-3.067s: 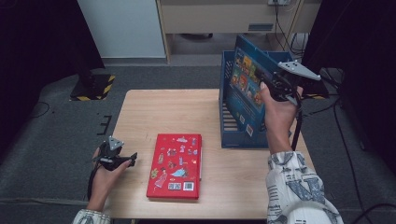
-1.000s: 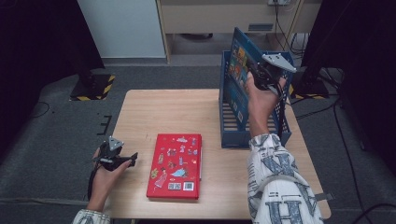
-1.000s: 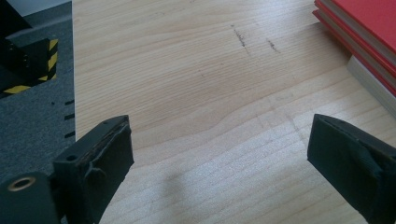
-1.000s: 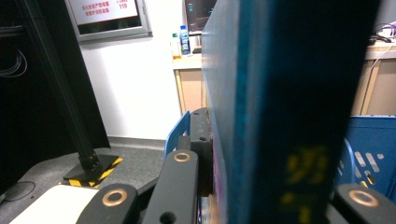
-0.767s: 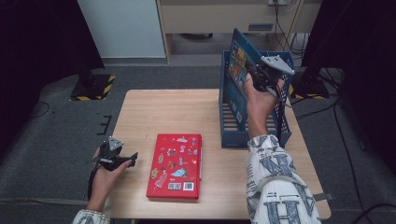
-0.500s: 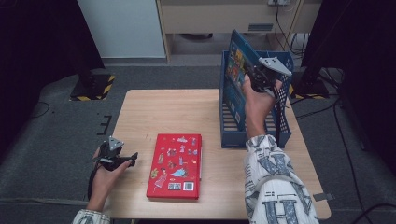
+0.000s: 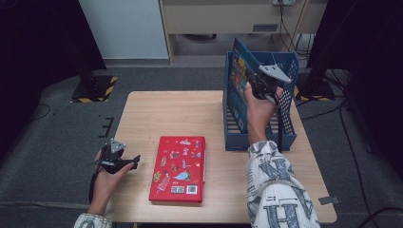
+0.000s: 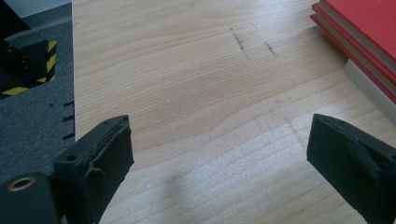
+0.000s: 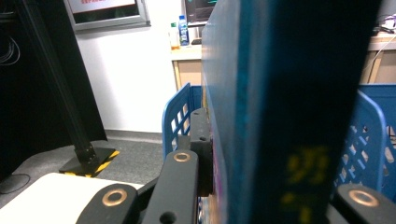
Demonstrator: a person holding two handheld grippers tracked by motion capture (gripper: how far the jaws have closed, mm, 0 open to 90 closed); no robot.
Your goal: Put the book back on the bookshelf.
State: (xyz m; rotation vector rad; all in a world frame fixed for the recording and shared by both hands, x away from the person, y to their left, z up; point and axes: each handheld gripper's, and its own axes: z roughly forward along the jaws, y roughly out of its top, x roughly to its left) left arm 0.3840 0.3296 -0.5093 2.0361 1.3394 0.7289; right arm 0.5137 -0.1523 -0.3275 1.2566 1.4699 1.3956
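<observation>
High view: fixed above the person's side of the table (image 7: pixel 190 109), facing forward and down; takes in the whole tabletop, the floor around it and both forearms.

Left gripper view: rides on the left gripper (image 7: pixel 115 156), low and close over the wood, looking along its jaws across the table (image 8: pixel 196 93); the red book (image 8: pixel 359 32) enters at the right edge, shared with the high view (image 7: pixel 179 168).

Right gripper view: rides on the right gripper (image 7: pixel 263 83), level, very near the blue book (image 9: pixel 289 112); shares that book (image 7: pixel 236 88) and the blue crate (image 9: pixel 175 116) with the high view (image 7: pixel 285 107).
</observation>
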